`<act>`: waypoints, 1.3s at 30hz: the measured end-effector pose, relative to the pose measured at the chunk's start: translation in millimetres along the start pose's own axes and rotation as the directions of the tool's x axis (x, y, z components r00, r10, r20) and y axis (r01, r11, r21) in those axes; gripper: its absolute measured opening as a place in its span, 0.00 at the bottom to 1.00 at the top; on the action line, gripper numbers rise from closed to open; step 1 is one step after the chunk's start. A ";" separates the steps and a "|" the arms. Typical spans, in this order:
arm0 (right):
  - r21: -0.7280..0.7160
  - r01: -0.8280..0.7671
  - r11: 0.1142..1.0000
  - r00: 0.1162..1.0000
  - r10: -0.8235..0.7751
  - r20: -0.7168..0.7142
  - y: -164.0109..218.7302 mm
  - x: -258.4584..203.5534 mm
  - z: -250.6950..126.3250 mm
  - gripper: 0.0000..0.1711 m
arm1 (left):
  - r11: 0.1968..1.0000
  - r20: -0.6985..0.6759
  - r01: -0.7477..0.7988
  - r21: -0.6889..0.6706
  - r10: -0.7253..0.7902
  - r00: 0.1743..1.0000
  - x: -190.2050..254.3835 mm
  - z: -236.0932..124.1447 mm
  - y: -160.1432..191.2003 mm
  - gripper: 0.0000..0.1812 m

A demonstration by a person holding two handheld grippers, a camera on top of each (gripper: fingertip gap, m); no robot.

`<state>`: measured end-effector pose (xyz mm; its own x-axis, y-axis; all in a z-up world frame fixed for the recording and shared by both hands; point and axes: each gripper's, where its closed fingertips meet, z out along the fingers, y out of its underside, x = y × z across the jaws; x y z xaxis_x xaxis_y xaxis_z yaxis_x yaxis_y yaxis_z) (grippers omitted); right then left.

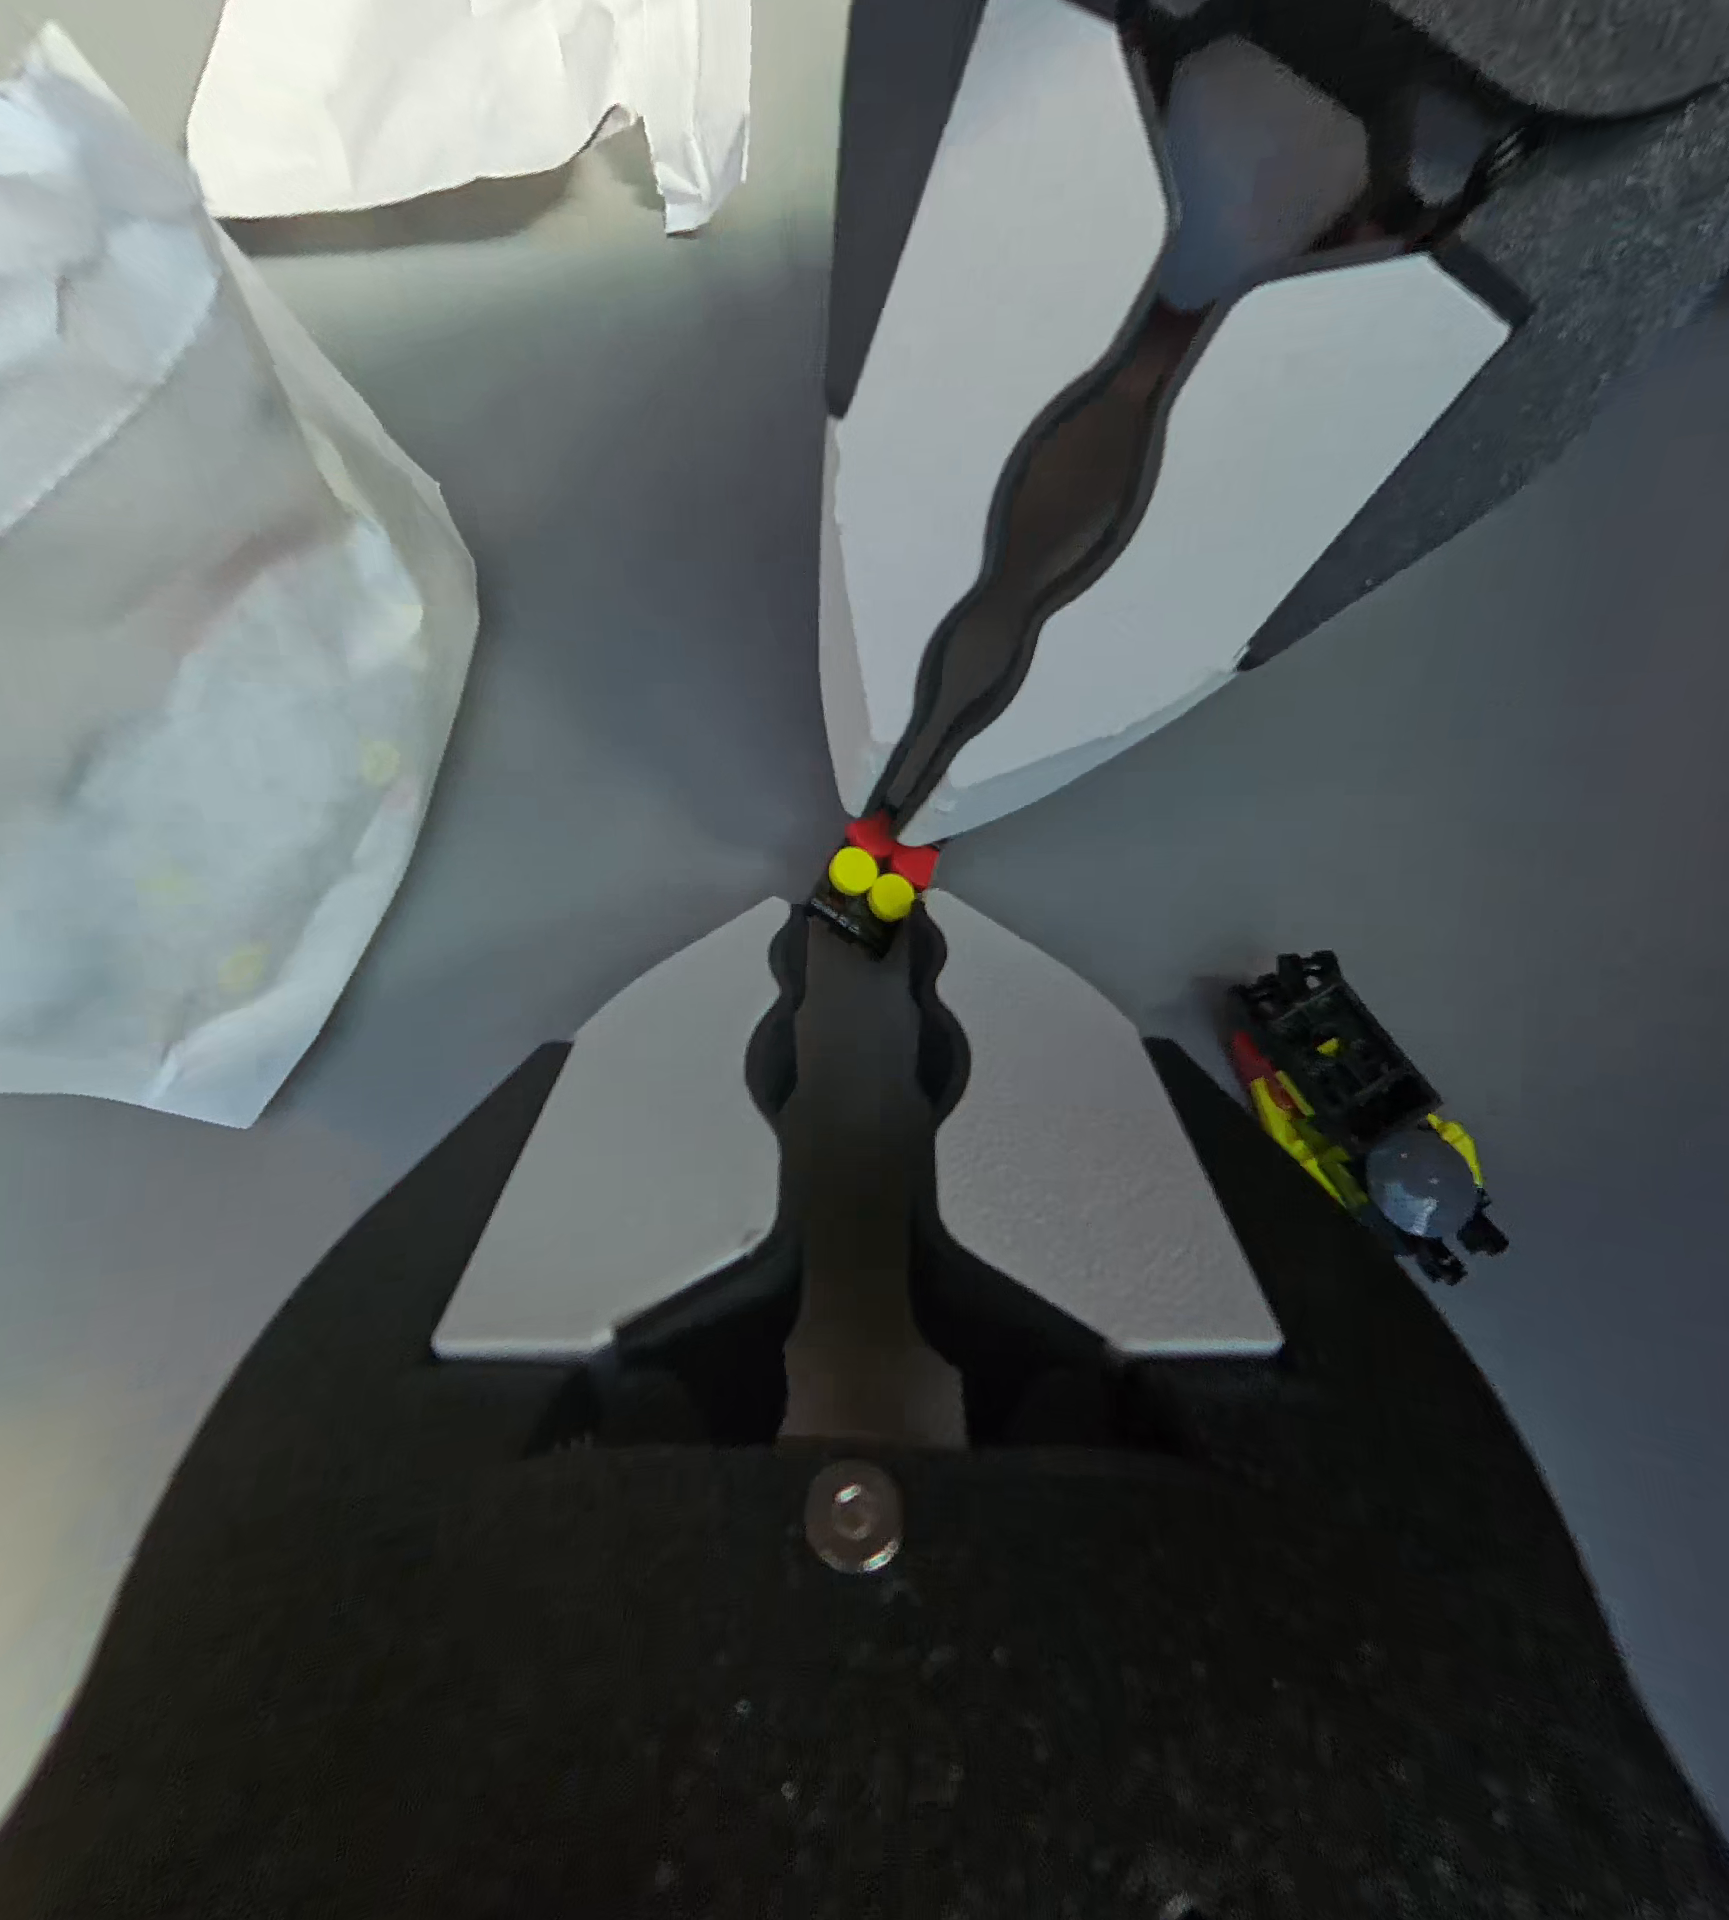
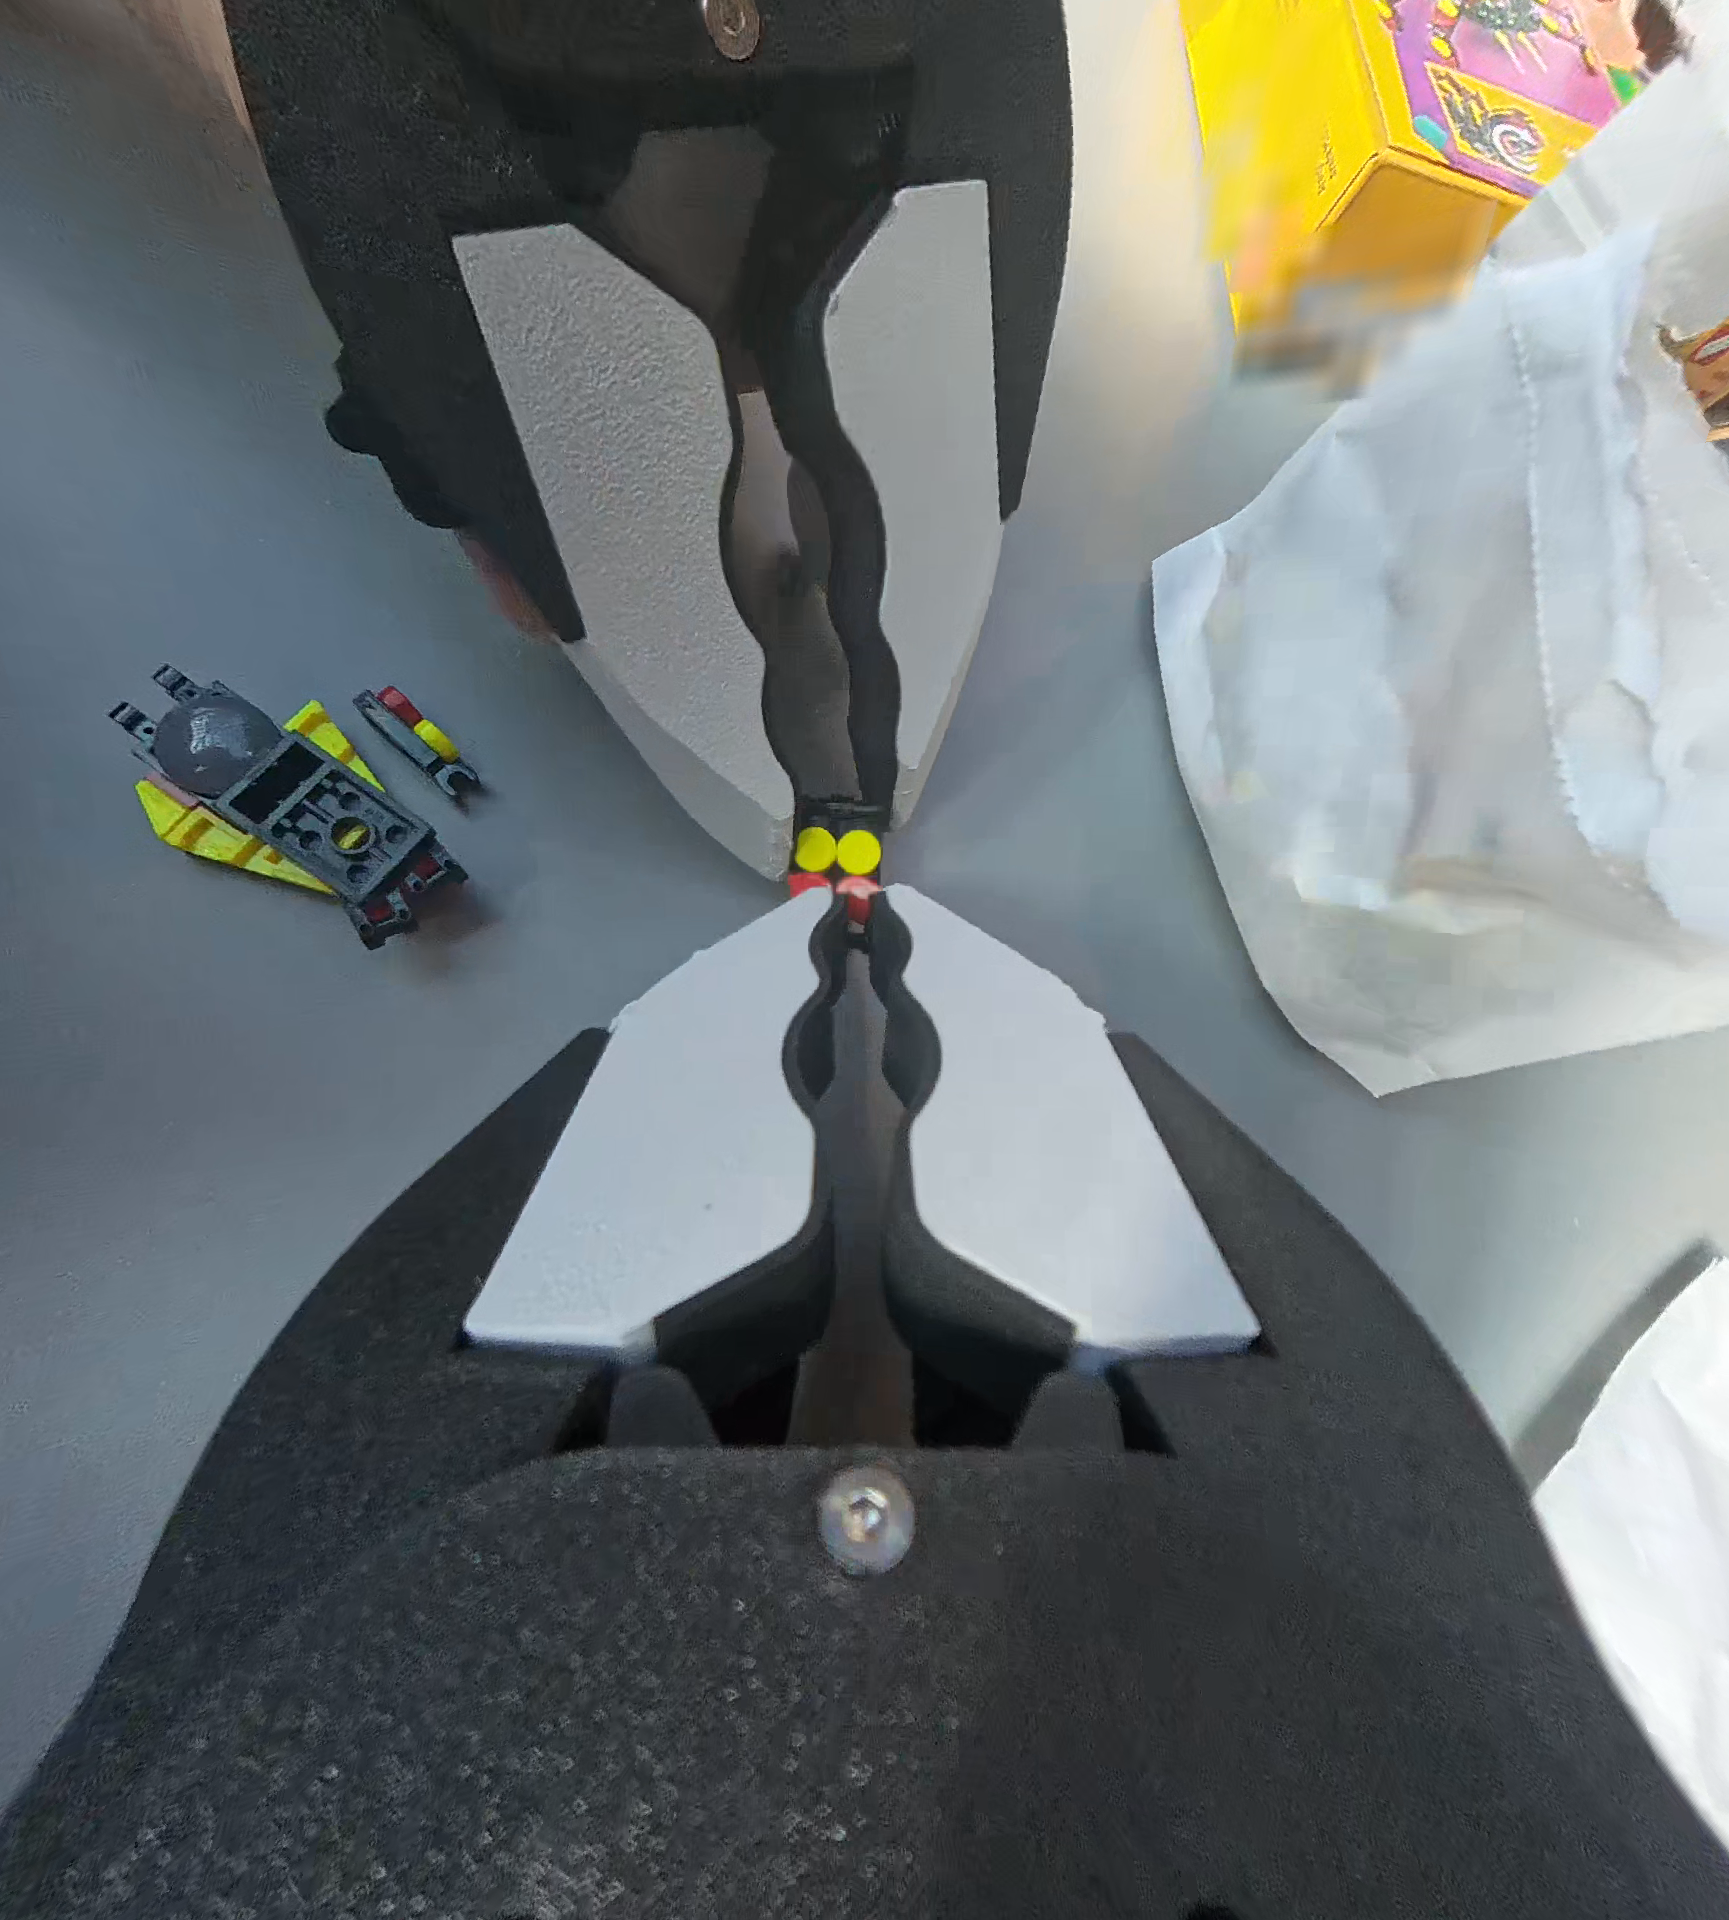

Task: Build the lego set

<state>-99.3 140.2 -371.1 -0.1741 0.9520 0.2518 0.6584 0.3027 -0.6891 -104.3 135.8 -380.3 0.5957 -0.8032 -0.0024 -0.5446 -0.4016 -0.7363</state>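
Table (image 2: pixel 60 416): grey and smooth, it fills the background of both wrist views.
Paper bags (image 1: pixel 133 623): crumpled white bags lie at the left of the left wrist view; in the right wrist view they lie at the right.
Box (image 2: pixel 1379 114): a yellow and purple carton at the top right of the right wrist view, partly behind a paper bag and partly blurred.
Left tongs (image 1: pixel 855 930): fingers drawn together and clamped on the dark end of the small piece, which they hold above the table.
Right tongs (image 2: pixel 855 914): fingers together on the red end of the same small piece, meeting the left tongs tip to tip; in the left wrist view they come in from the top right.
Model (image 2: pixel 283 805): a black and yellow craft with a grey dome, lying on the table well apart from both tongs, to the left in the right wrist view.
Strip (image 2: pixel 418 743): a short black bar with a red and a yellow stud, just beside the model and apart from it.
Small piece (image 1: pixel 870 888): a dark base with two yellow round studs and two red bits; how the red bits join the base is hard to make out, perhaps only pressed against it.
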 end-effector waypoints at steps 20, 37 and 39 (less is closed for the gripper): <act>0.064 -0.017 0.998 0.996 0.011 0.088 -9.6 -2.5 8.8 0.08 | 0.972 -0.111 -0.227 0.058 0.232 0.966 2.3 -7.7 1.7 0.08; 0.049 -0.084 0.995 0.976 0.072 0.205 -4.0 -8.1 11.8 0.09 | 0.975 -0.133 -0.214 0.058 0.220 0.966 2.9 -7.4 2.0 0.08; 0.038 -0.126 0.991 0.966 0.113 0.233 -3.9 -8.2 12.4 0.09 | 0.975 -0.136 -0.214 0.057 0.220 0.966 2.9 -7.4 2.1 0.08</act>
<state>-109.5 131.8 -378.9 -0.2643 0.9644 0.0066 0.6465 0.1822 -0.7408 -108.1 129.4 -376.9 0.3757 -0.9239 -0.0722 -0.6250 -0.1951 -0.7558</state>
